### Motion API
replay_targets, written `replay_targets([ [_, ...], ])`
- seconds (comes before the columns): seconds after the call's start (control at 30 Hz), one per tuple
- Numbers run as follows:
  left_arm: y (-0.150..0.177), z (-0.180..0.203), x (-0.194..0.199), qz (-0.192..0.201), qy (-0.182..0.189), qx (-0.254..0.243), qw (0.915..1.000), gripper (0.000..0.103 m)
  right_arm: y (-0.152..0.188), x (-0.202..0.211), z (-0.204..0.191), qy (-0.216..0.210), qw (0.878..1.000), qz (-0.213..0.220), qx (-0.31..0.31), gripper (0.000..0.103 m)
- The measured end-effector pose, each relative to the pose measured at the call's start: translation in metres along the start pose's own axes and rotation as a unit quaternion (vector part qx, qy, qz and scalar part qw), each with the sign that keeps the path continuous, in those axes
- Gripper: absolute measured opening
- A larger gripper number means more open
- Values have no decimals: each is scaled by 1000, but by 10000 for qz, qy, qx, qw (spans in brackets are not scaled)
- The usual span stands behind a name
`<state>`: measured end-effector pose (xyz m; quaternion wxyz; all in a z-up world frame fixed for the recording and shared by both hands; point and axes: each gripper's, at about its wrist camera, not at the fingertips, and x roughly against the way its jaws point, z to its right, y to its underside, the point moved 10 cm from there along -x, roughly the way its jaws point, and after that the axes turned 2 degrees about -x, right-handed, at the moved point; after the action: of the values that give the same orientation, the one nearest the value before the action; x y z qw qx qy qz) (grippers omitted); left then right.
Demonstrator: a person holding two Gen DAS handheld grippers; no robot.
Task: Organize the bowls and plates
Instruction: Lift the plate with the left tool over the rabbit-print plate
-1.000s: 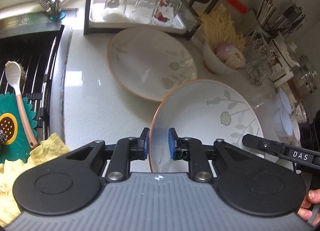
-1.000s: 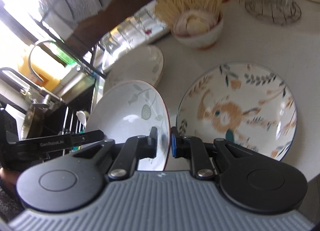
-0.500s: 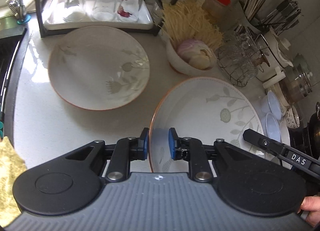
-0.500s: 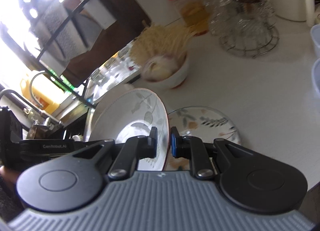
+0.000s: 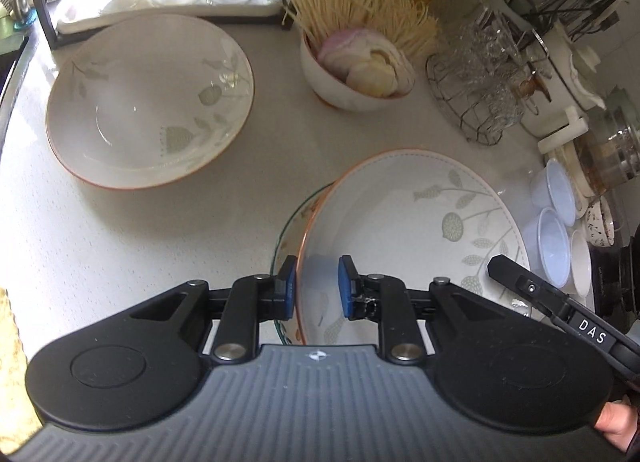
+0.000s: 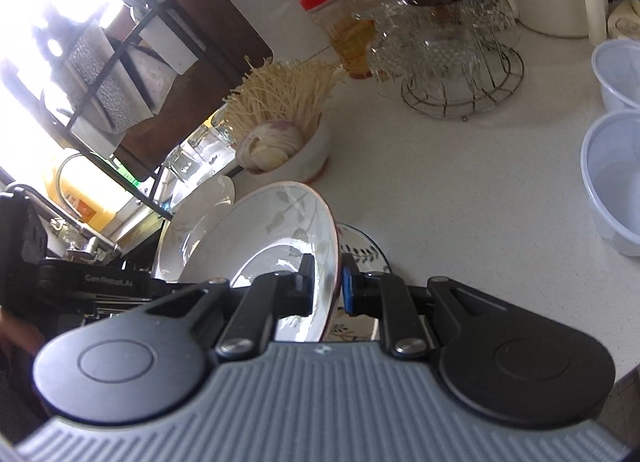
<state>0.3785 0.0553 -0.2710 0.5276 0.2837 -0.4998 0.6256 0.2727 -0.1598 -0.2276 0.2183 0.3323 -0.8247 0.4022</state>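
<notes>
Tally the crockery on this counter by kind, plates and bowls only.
Leaf-print deep plate: 2 (one flat on the counter, one lifted and tilted)
Painted plate: 1, under the lifted one
Small bowl with food: 1
Total: 4

Two handheld grippers, black and grey
The left gripper and right gripper share blue pads, silver screws, ribbed grey bodies.
</notes>
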Motion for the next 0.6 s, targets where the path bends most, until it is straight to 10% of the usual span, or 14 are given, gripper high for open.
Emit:
replay_targets([
  [0.6,-8,3,-27,-230,-126,399,9989,27,-11,-15,18,-134,9996,31,249,17],
])
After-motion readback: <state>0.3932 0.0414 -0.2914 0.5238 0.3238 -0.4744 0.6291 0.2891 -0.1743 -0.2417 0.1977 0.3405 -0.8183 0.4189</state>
